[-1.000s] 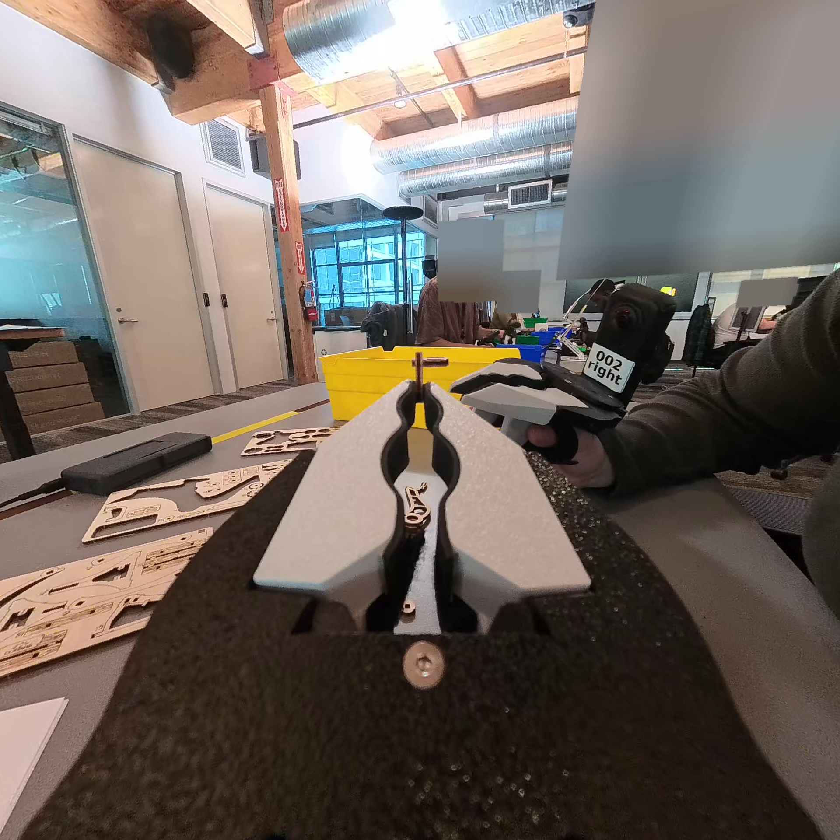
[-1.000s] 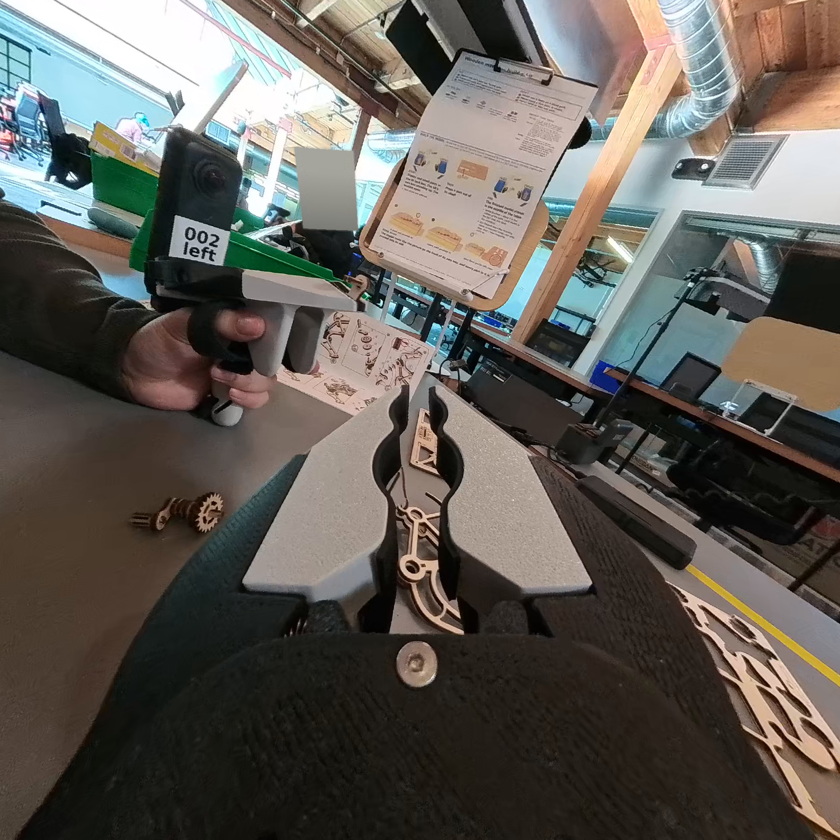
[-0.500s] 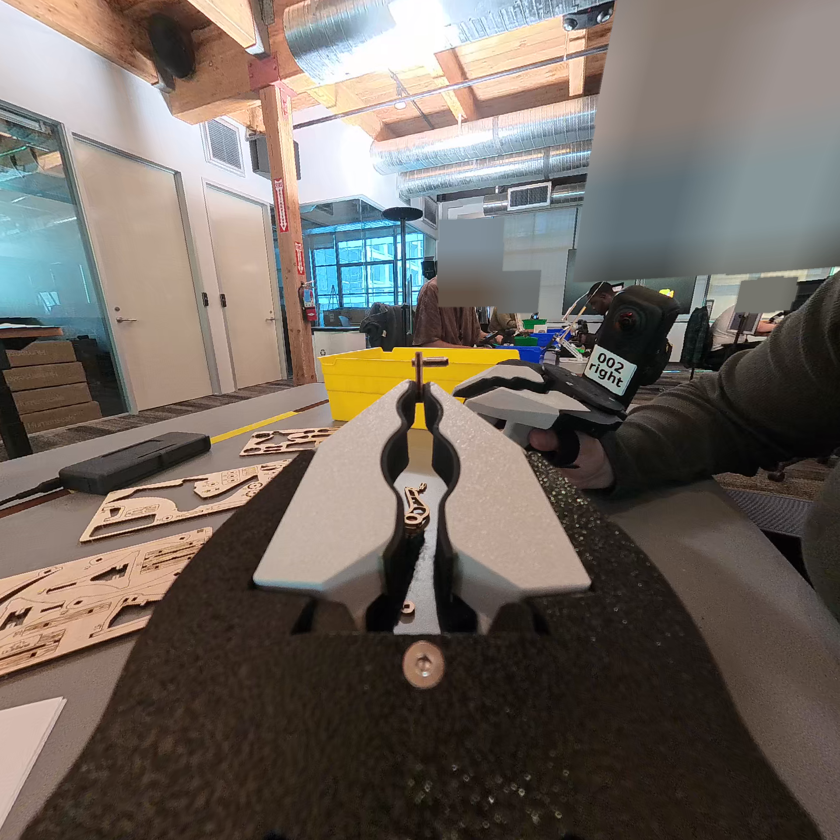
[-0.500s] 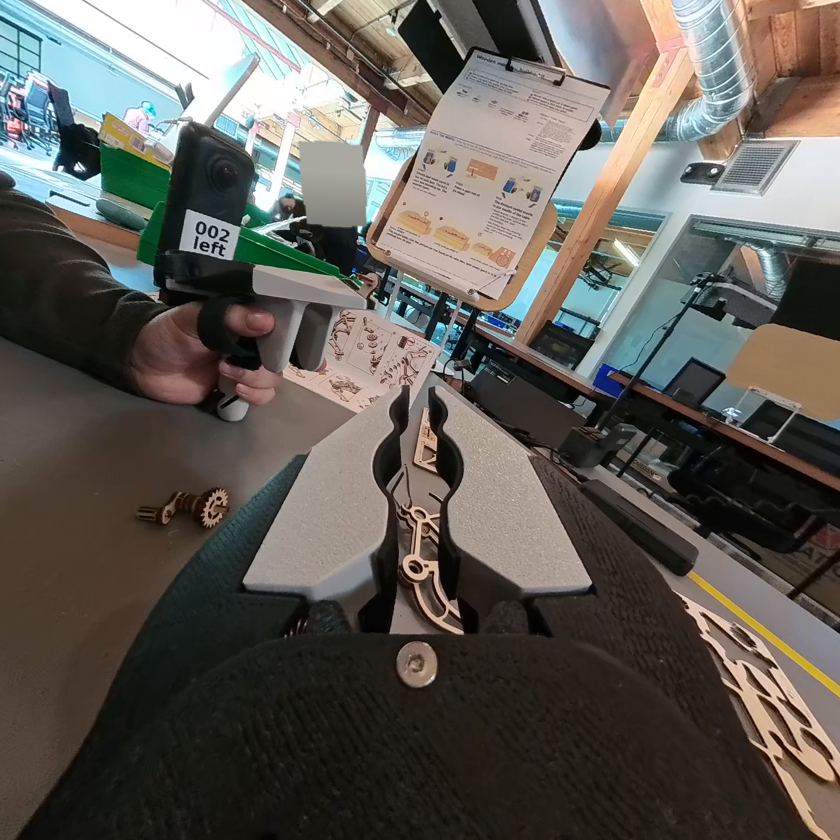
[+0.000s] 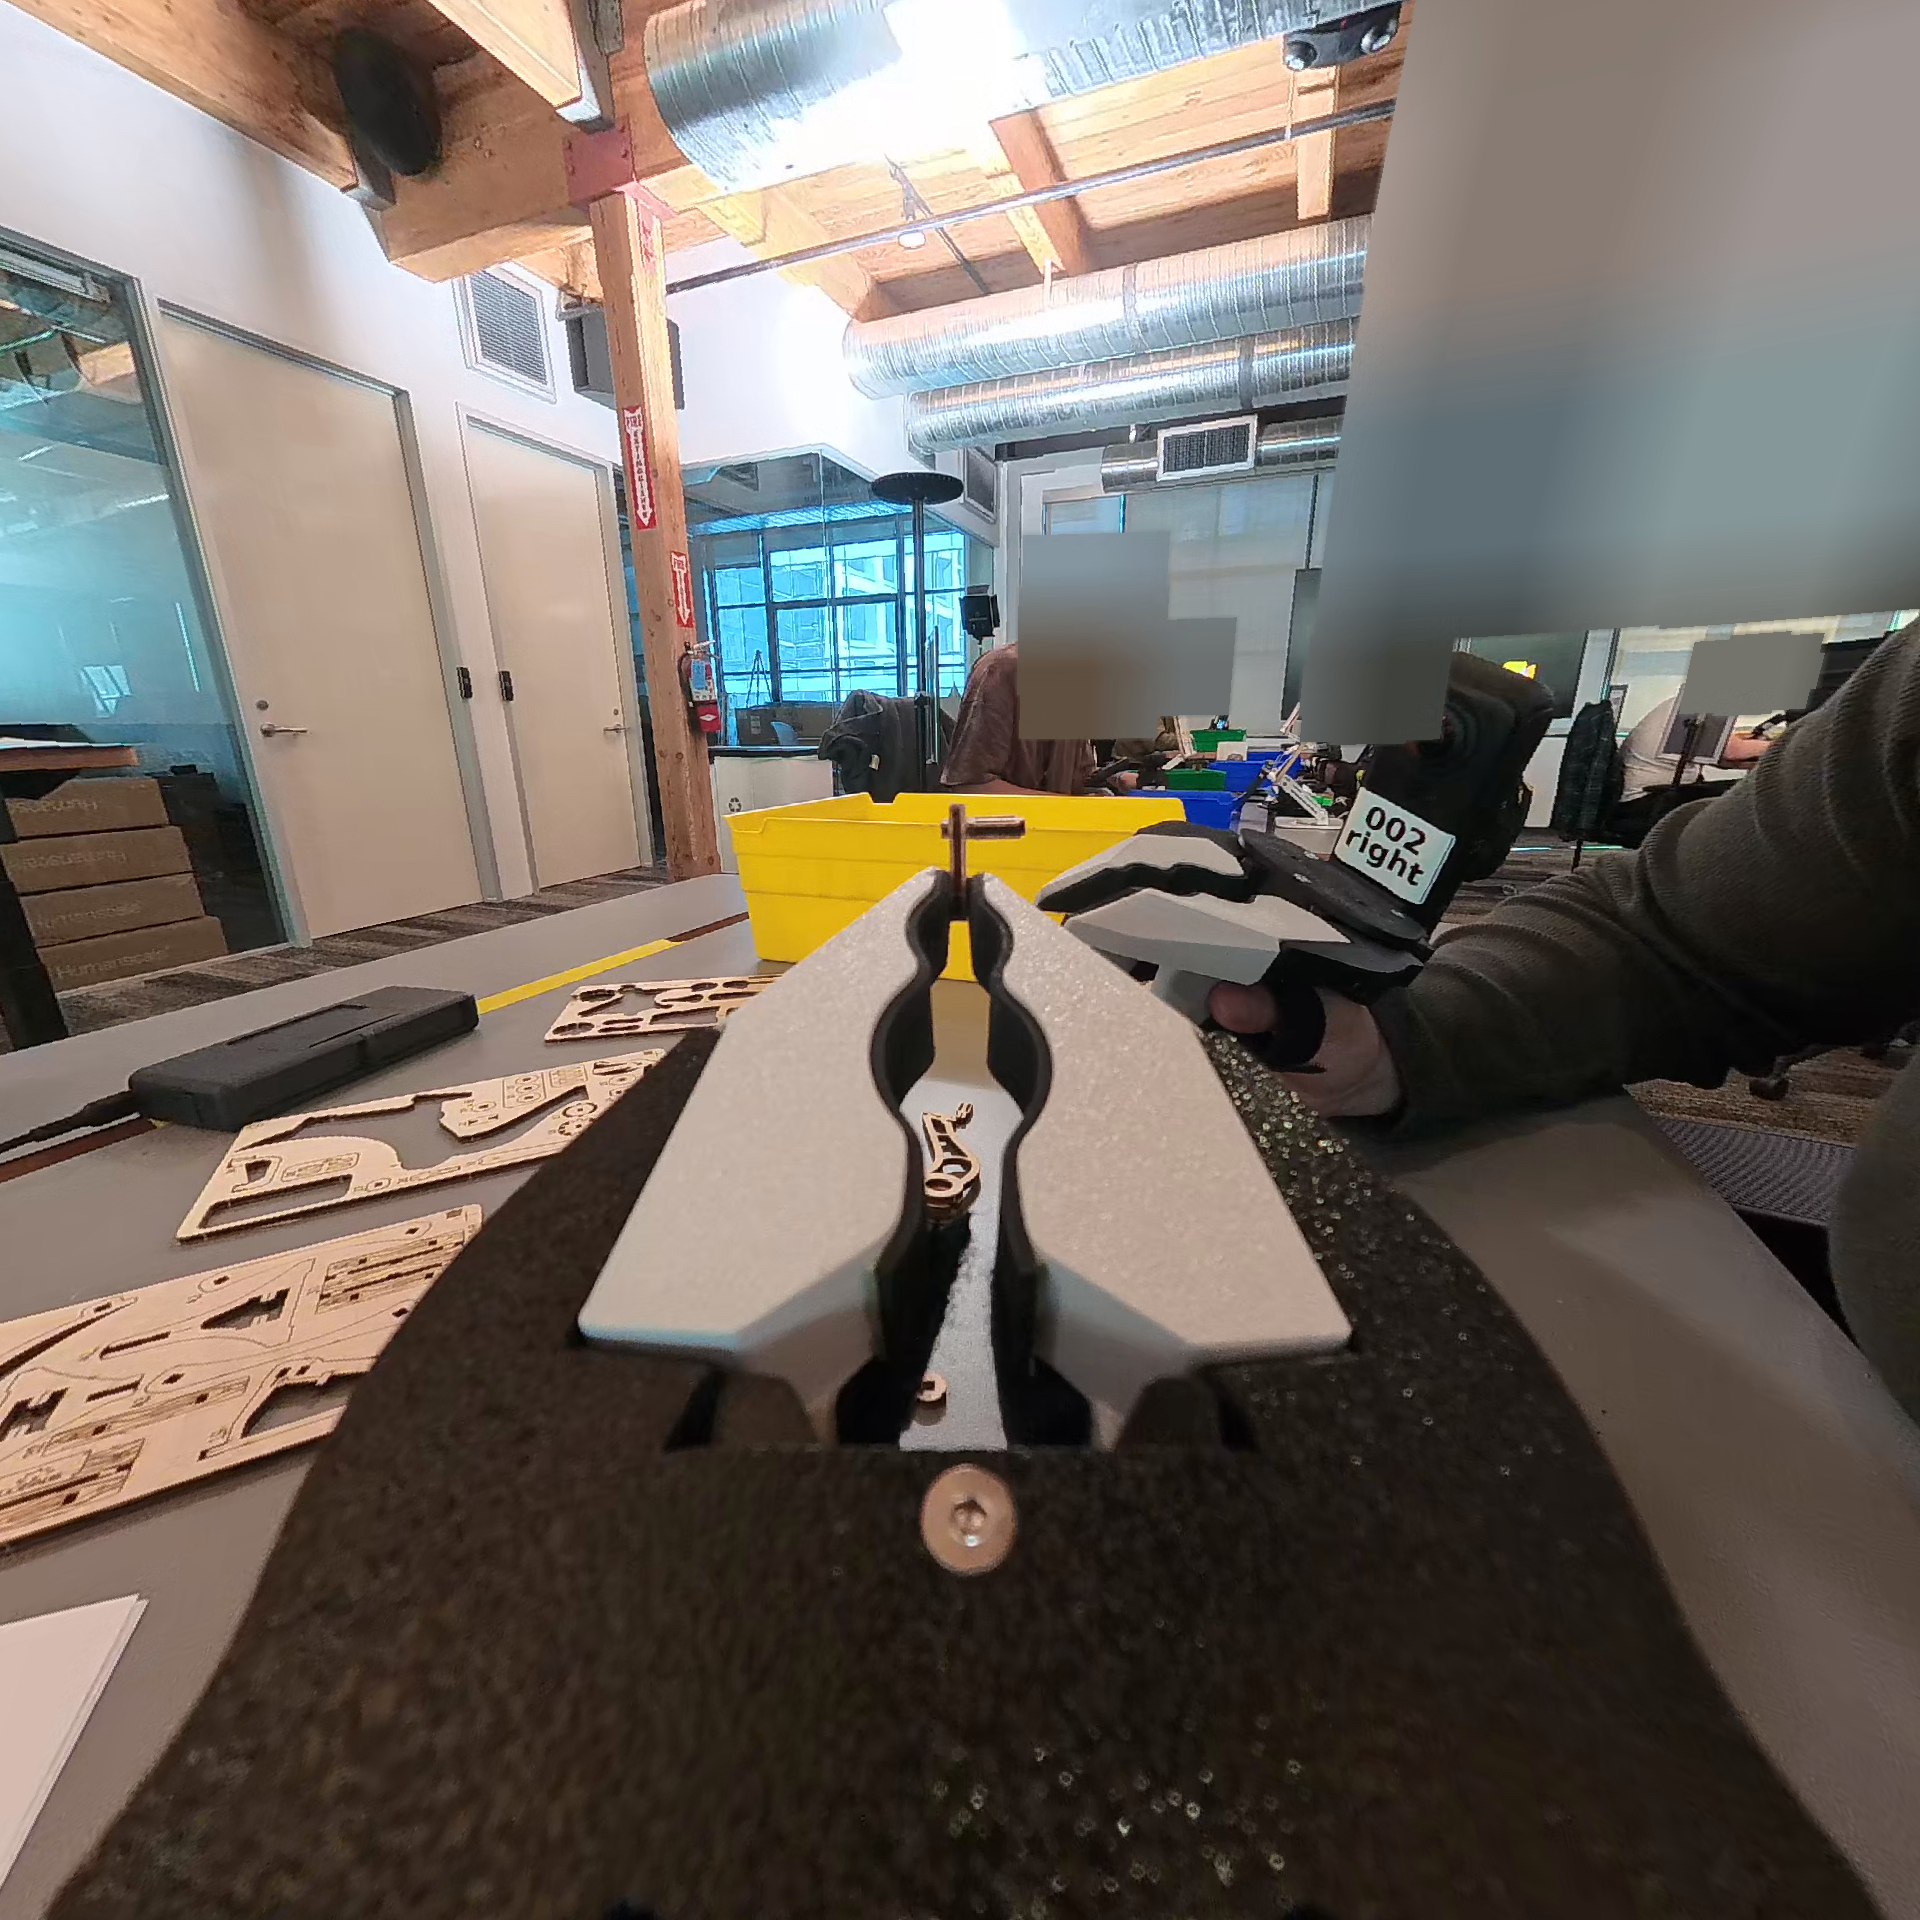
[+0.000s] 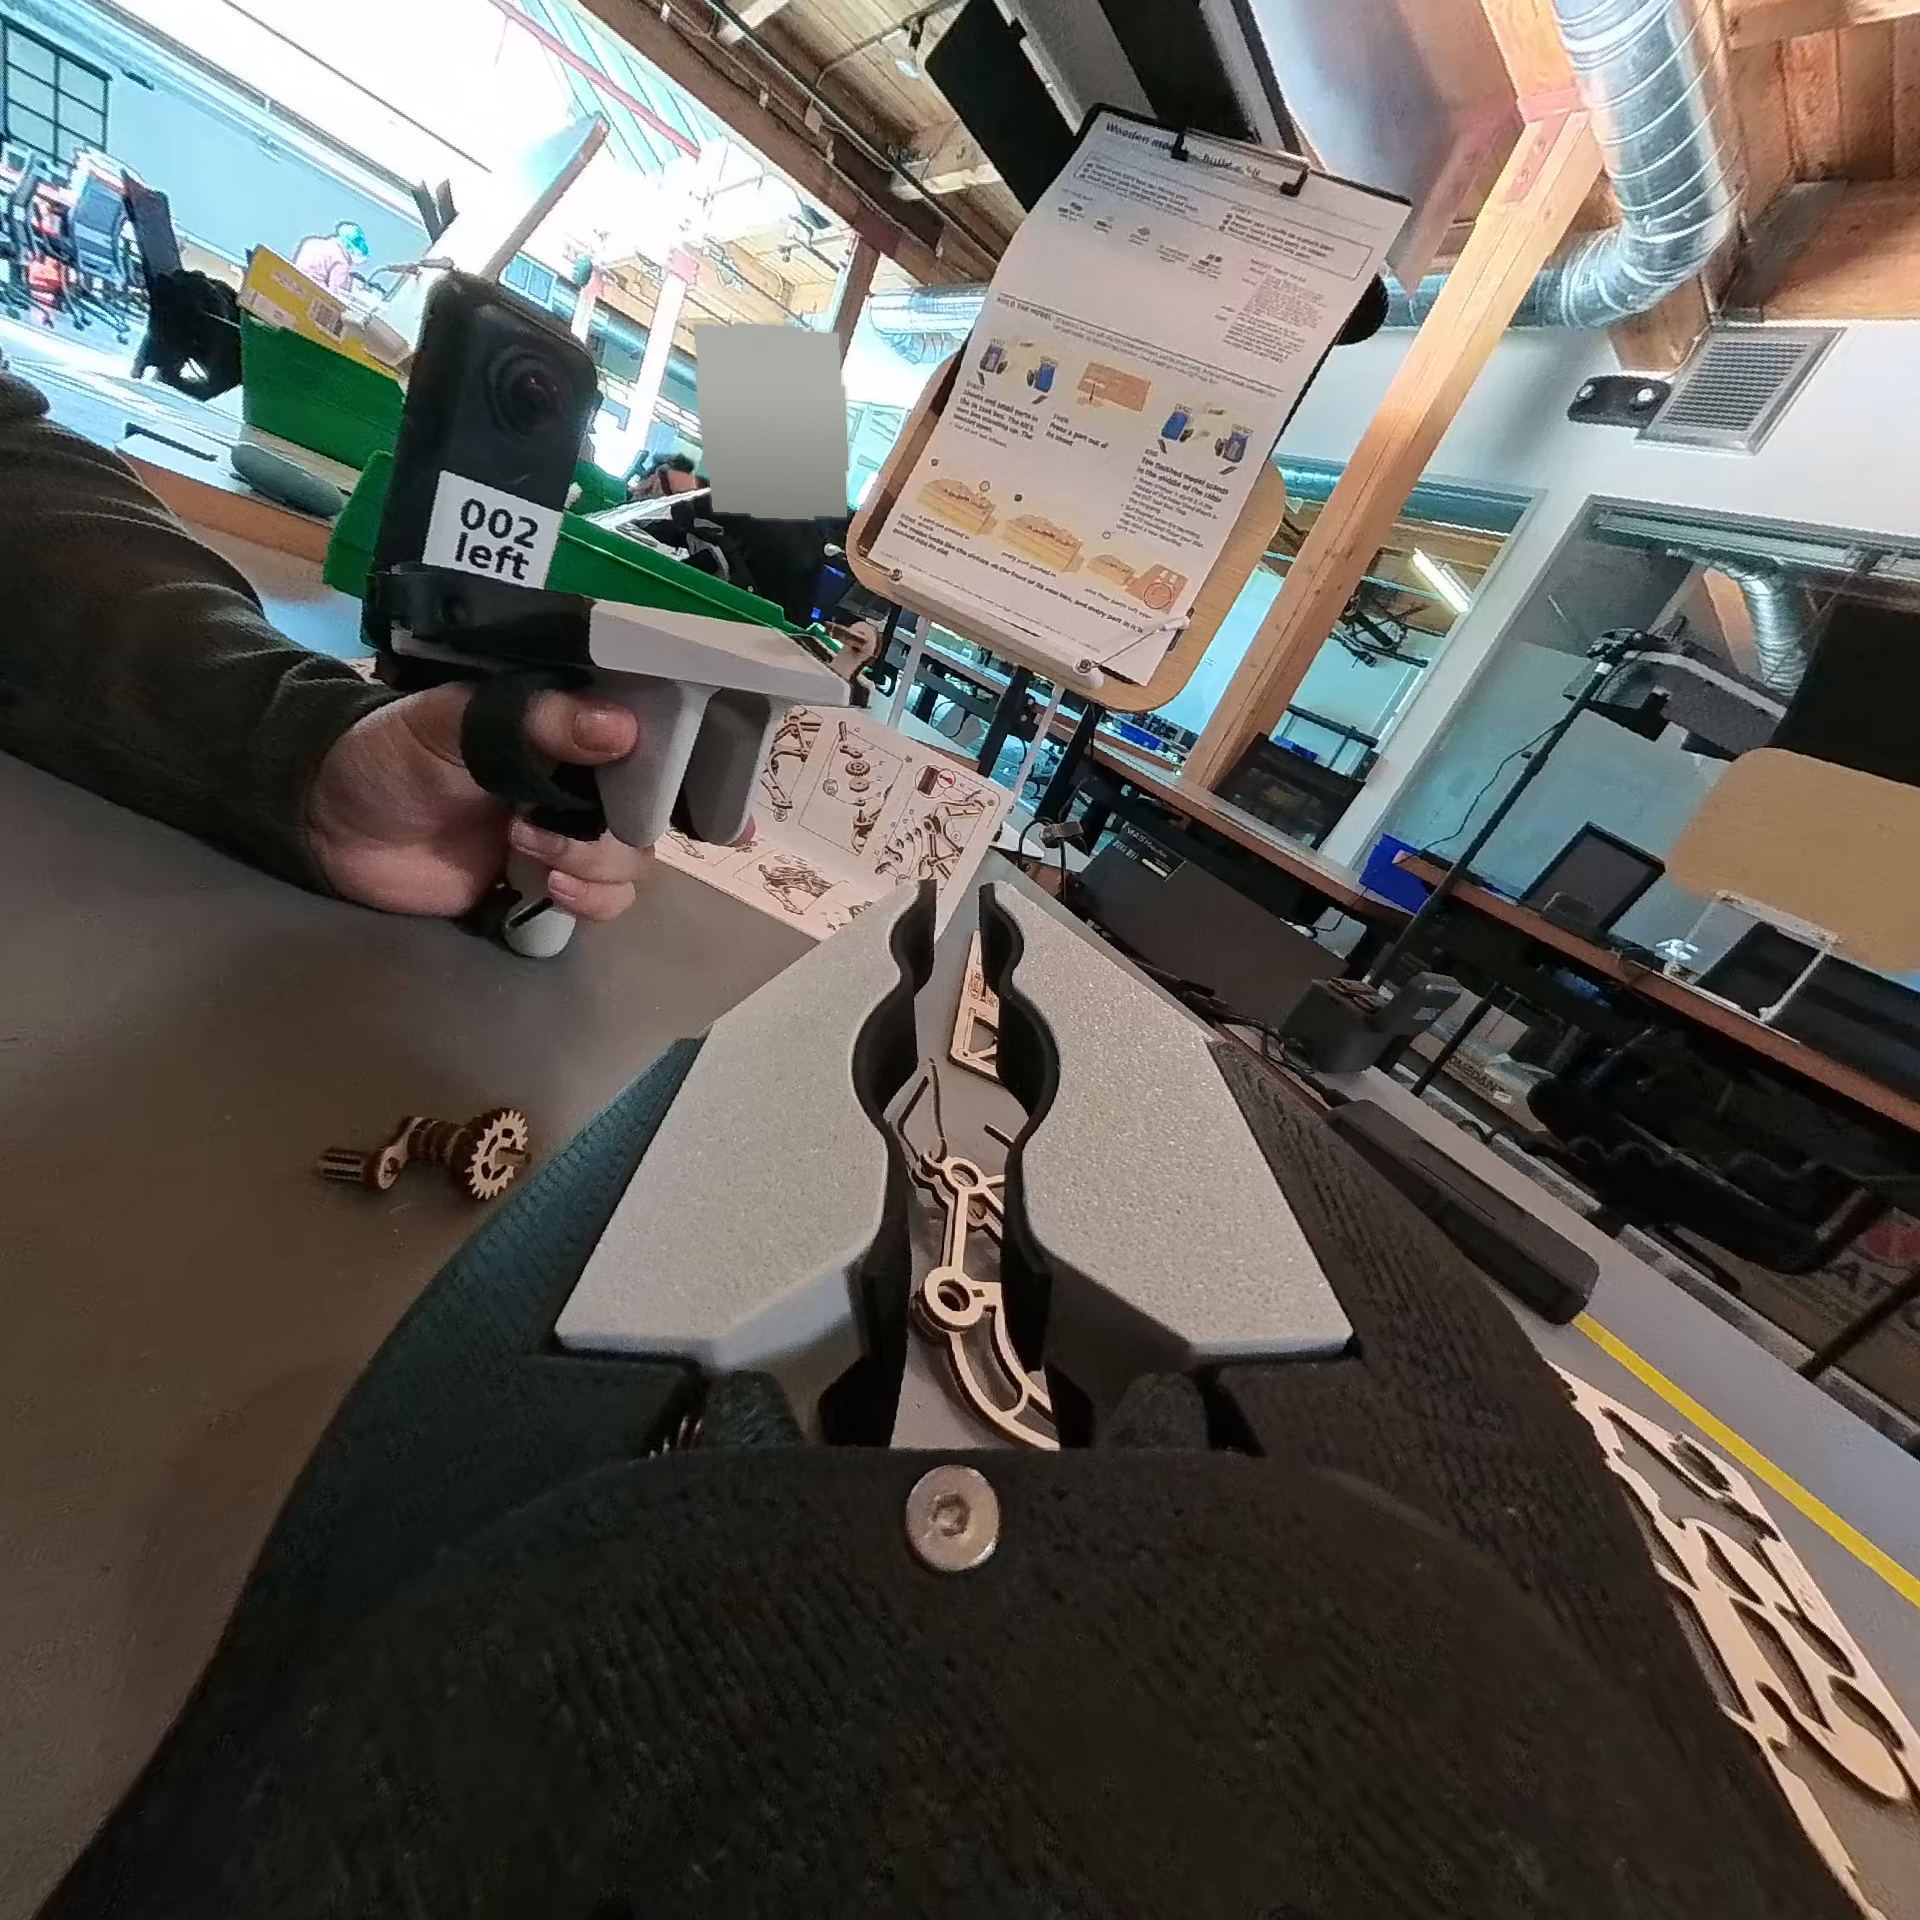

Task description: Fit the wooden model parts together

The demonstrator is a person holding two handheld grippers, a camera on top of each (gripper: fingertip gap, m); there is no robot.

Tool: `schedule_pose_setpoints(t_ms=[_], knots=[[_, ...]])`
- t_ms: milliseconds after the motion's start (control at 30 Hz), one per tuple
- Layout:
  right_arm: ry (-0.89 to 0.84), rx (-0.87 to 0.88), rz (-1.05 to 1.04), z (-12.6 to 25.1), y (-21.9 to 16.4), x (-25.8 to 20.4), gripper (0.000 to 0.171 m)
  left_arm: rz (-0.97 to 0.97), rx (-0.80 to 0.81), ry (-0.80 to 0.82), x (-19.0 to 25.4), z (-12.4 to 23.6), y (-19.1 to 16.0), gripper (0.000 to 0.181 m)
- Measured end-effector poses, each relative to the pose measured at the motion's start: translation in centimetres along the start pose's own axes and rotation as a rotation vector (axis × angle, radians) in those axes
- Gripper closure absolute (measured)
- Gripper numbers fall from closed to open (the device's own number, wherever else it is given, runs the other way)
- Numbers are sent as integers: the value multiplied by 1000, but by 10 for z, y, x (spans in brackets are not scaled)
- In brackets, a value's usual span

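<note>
**A:** What do you hold now?

**B:** Your left gripper [image 5: 966,883] pinches a small T-shaped wooden pin [image 5: 971,836] at its fingertips. Your right gripper [image 6: 956,914] clamps a flat curved wooden piece [image 6: 961,1278] deep between its fingers, the tips slightly apart.

**A:** How far along?

**B:** Early, I judge. One small geared sub-assembly [image 6: 431,1153] lies finished on the grey table [image 6: 208,1039]. The plywood sheets [image 5: 208,1340] look partly emptied. Pin and piece remain well apart, unjoined.
</note>
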State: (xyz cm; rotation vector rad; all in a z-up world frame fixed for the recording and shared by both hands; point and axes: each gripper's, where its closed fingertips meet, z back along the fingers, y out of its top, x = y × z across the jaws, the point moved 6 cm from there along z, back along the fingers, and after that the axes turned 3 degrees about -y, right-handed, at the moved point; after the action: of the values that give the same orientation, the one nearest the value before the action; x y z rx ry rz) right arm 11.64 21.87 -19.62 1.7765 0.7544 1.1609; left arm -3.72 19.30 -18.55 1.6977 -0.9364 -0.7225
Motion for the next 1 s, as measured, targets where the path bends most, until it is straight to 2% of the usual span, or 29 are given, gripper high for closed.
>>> schedule_pose_setpoints(t_ms=[467,600,667,800,900,1000], knots=[[7,0,6,0,0,-1,165,-12,-6,-1,1,0,0,181],[16,25,38,2,6,-1,160,-91,-130,83,-2,-2,-8,181],[40,10,161,3,11,-6,154,-226,-246,128,-2,-5,-16,181],[83,-28,508,5,20,-26,146,-379,-428,25,17,-14,-28,181],[132,-58,813,9,16,-40,147,-310,-508,-98,31,-18,-30,181],[267,-81,897,15,8,-51,145,-165,-607,-212,41,-21,-25,181]])
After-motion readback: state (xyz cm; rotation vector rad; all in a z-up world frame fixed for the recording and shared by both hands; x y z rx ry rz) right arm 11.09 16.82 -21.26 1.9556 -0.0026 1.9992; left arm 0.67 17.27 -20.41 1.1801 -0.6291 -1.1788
